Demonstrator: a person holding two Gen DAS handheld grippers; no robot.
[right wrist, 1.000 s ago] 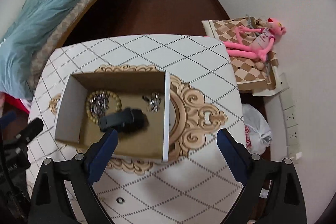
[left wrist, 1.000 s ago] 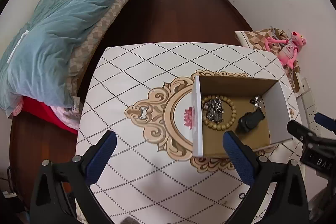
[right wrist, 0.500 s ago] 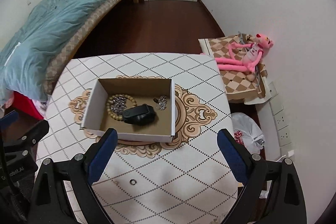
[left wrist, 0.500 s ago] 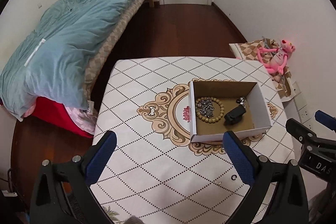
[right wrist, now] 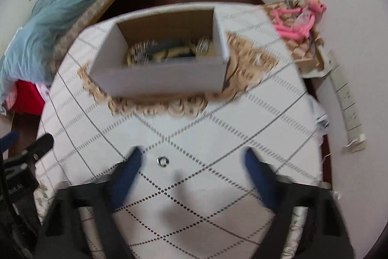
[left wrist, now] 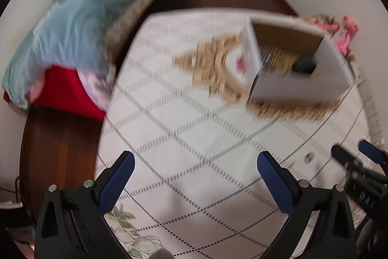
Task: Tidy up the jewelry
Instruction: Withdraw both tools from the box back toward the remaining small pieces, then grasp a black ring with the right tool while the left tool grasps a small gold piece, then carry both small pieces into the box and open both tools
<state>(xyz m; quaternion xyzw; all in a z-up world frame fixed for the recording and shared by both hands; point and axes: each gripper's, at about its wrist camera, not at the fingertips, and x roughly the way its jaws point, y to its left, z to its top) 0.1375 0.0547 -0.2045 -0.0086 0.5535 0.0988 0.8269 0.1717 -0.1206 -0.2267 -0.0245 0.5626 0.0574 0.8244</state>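
Observation:
A small silver ring (right wrist: 162,161) lies on the white patterned table (right wrist: 218,128), just right of my right gripper's left fingertip. My right gripper (right wrist: 192,159) hovers low over it, its jaws closing, with the ring between them but untouched. The same ring (left wrist: 308,158) shows at the right in the left wrist view. My left gripper (left wrist: 195,162) stands open over bare tabletop with nothing between its fingers. A cardboard box (right wrist: 160,74) farther back holds a bead bracelet, chains and a dark item, all blurred; the box (left wrist: 298,86) sits at the upper right in the left view.
A bed with a blue quilt (left wrist: 72,23) runs along the table's left side. A pink plush toy (right wrist: 303,18) lies on a checkered cloth on the floor to the right. A power strip (right wrist: 346,108) sits by the right wall.
Both grippers have pulled back from the box and sunk toward the near part of the table. The ring now lies between the right gripper's fingers, which have narrowed. Both views are motion-blurred.

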